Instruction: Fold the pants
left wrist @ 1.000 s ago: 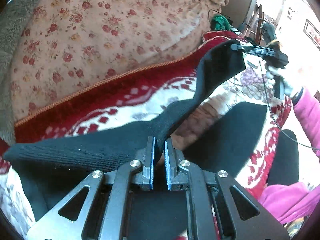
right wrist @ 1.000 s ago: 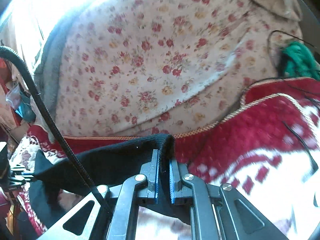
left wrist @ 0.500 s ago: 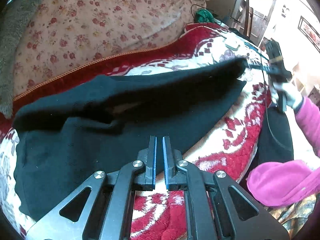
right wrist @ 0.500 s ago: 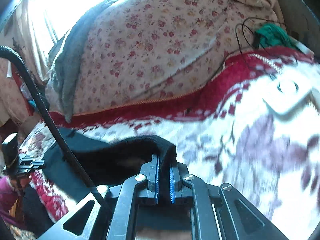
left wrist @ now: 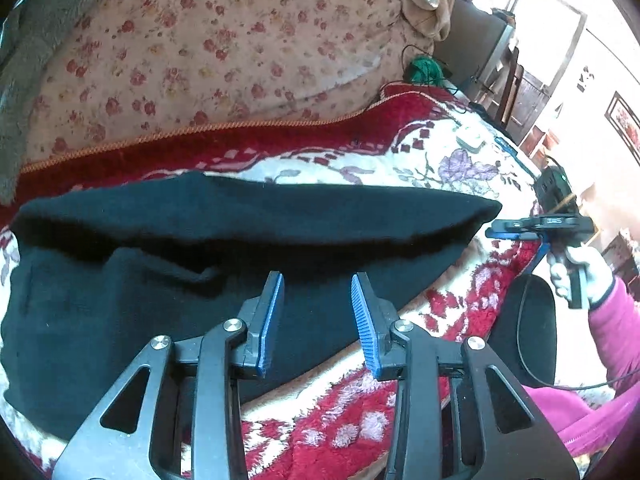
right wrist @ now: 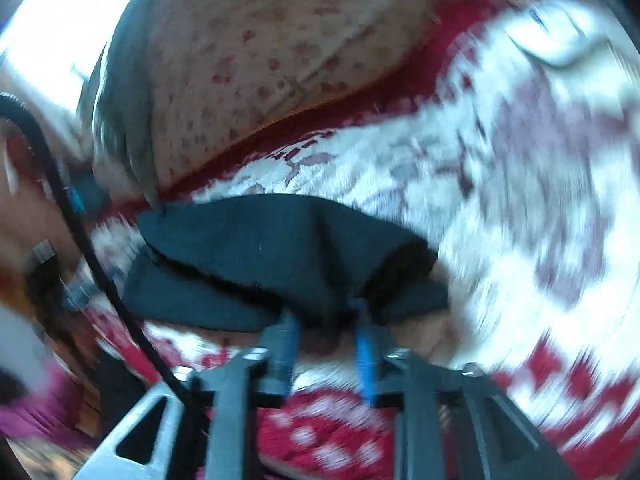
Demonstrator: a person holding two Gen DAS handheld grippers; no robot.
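We note the bed first: a red-and-white patterned blanket (left wrist: pixel 452 312) covers it, with a large floral quilt (left wrist: pixel 224 56) heaped along its far side and a grey fleece (left wrist: pixel 28 40) at the far left corner.

On the blanket lie the black pants (left wrist: pixel 168 288), folded once so that an upper layer rests on a lower one. Their long axis runs left to right across the bed, parallel to the near edge. In the left wrist view the wider end sits toward the left edge of the bed and the narrower end (left wrist: pixel 480 216) points right. The fold line is along the far side; the upper layer stops short of the lower layer's near edge.

Left hand-held gripper (left wrist: pixel 316 320): fingers spread well apart, nothing between them, hovering over the near edge of the pants.

Right hand-held gripper (right wrist: pixel 326 340): its own view is heavily blurred, but we see the two blue pads (right wrist: pixel 362 344) apart, with the end of the pants (right wrist: pixel 280 256) just ahead of the tips; we cannot tell whether cloth touches them. From the left wrist view the same hand-held gripper (left wrist: pixel 500 232) sits just beside the right end of the pants, held by a white-gloved hand (left wrist: pixel 580 272) in a pink sleeve (left wrist: pixel 616 332).

Smaller items: a green bundle (left wrist: pixel 426 68) with a black cable at the far right corner, and a small white object (left wrist: pixel 470 138) on the blanket near it. We find no legible writing anywhere.
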